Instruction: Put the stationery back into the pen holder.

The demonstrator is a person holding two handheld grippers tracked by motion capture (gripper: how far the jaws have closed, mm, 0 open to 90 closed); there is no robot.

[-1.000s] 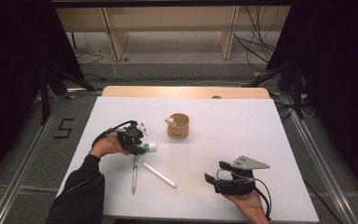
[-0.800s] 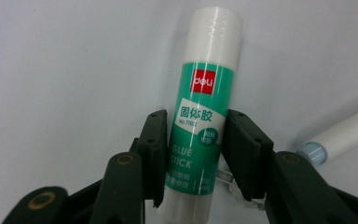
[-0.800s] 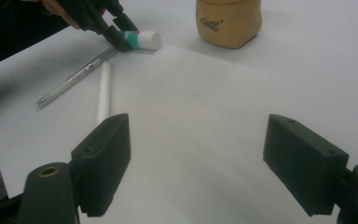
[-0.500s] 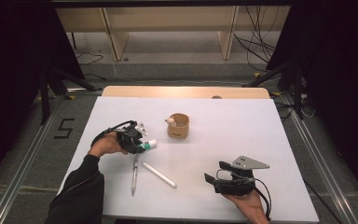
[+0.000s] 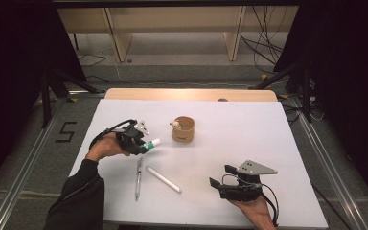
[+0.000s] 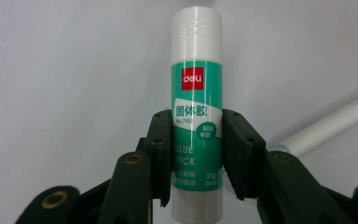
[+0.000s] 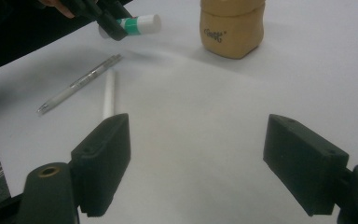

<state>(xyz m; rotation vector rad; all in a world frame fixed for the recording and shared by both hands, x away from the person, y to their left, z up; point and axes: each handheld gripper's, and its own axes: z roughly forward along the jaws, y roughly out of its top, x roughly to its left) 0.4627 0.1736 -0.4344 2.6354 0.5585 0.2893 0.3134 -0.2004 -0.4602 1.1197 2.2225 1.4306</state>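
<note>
Left tool (image 6: 192,154) just closed on glue stick (image 6: 196,116), frame centre; right tool (image 7: 198,168) open, idle. Next we lift toward cup (image 5: 184,129).

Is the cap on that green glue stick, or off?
On. The glue stick wears its white cap at the far end, clamped between the left gripper pads.
</note>
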